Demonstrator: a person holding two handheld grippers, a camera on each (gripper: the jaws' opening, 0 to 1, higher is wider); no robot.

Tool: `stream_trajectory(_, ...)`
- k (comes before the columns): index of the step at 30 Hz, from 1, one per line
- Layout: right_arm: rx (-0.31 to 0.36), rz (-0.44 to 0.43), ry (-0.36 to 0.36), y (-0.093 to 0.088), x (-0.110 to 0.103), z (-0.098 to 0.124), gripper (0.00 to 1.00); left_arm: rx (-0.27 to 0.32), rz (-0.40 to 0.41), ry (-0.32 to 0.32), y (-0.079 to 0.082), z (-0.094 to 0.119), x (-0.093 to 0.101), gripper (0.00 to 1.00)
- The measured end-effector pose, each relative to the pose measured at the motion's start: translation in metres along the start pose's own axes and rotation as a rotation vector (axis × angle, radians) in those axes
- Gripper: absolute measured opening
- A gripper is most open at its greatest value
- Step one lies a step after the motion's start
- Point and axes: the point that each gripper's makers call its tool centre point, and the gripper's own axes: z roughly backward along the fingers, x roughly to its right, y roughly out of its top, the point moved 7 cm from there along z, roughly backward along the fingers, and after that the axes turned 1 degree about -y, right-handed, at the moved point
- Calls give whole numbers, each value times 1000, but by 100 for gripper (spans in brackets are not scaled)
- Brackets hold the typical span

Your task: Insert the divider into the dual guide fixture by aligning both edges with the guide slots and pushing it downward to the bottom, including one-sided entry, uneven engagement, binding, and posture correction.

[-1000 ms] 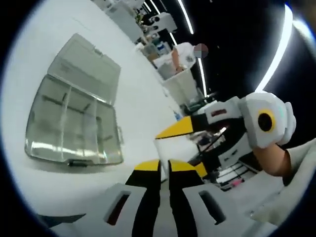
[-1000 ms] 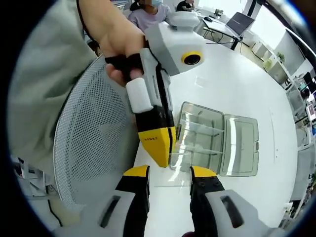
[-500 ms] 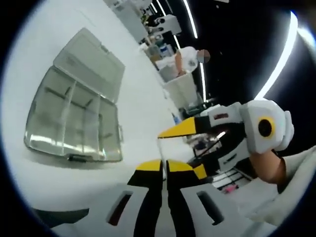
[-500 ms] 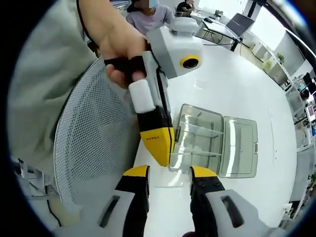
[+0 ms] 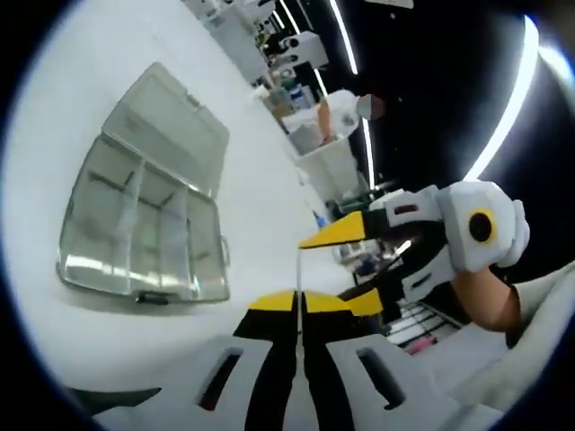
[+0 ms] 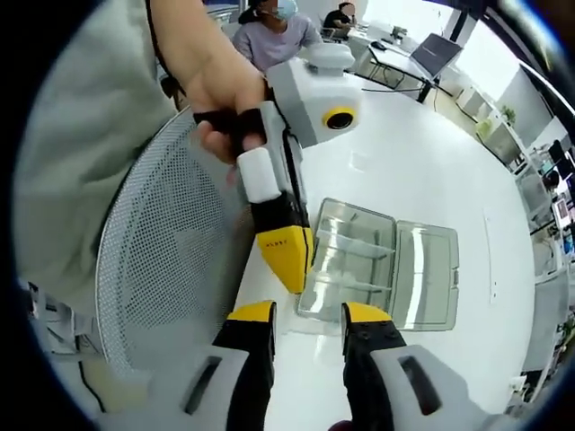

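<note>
Left tongs (image 5: 299, 302): pinched on the clear divider (image 5: 298, 274)'s edge.
Right tongs (image 6: 306, 312): apart.
Risk: thin grip; divider could tilt, binding in organizer box (image 6: 377, 273).

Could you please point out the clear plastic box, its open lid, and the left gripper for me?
clear plastic box (image 6: 346, 274), right gripper view, on an inner partition of the tray.
open lid (image 6: 427, 276), right gripper view, middle of the flat panel.
left gripper (image 6: 287, 265), right gripper view, at its yellow tips.

- Bright, even light; the white worktop (image 5: 108, 81) is nearly blown out.
- Long ceiling light strips (image 5: 514, 90) glare against a dark ceiling.
- Strong fisheye bending at edges; the far background is soft.
</note>
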Motion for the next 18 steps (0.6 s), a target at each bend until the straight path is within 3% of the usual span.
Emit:
stream_trajectory(5,29,-41,9,-1,6,5,21,-39,-82,-7,0,3,0,0)
stream_trajectory(13,56,-88,79,-2,10,7,13,-77,-297,-41,3,6,6,0)
stream_trajectory(18,68,-114,144,-1,8,7,9,-95,-368,-54,3,5,10,0)
